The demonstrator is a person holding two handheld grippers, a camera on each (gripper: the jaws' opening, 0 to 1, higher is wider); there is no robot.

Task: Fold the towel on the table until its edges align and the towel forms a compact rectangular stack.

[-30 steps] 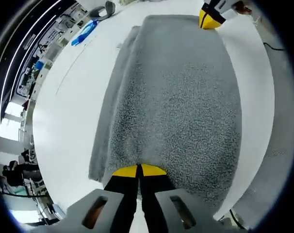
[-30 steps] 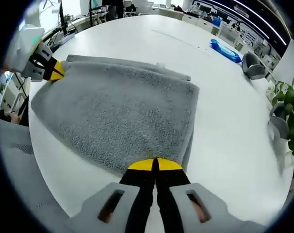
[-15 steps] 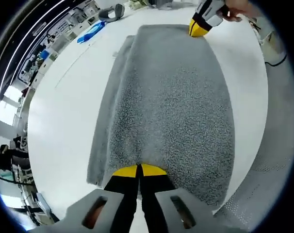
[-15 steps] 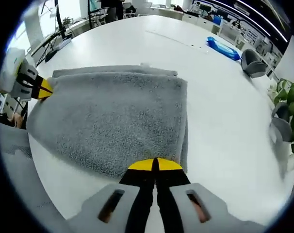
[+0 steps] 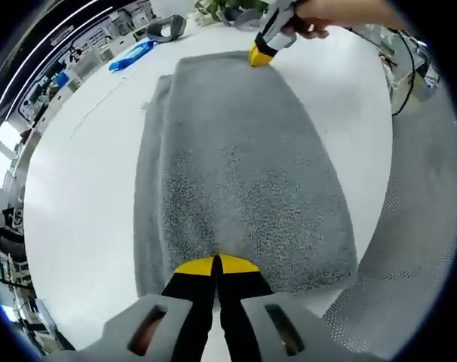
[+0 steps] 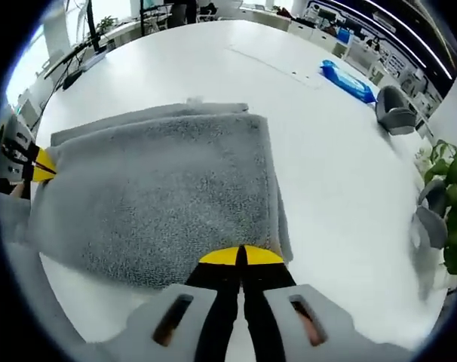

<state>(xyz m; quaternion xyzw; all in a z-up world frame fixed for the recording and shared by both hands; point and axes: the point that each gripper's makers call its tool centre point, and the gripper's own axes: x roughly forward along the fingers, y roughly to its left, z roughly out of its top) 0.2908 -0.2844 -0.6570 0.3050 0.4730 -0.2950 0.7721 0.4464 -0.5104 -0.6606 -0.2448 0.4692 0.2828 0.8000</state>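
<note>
A wide white table (image 6: 176,60) in an open office carries the work, with desks and screens far off behind it. Closest to me, the left gripper (image 5: 215,265) has its yellow-tipped jaws pinched together on the near edge of the grey terry towel (image 5: 236,166), and the right gripper (image 6: 240,256) is clamped the same way on its own corner. The towel stretches away from each tool, lying flat and already doubled: a lower layer peeks out along one long side, so I judge at least one fold is made, the edges are not quite matched, and another fold is needed before it is a compact stack. Beyond the towel, the left gripper view shows the other tool held in a person's hand (image 5: 326,11) at the far corner. The right gripper view shows a blue packet (image 6: 349,75), a grey object and a leafy green plant (image 6: 451,219).
</note>
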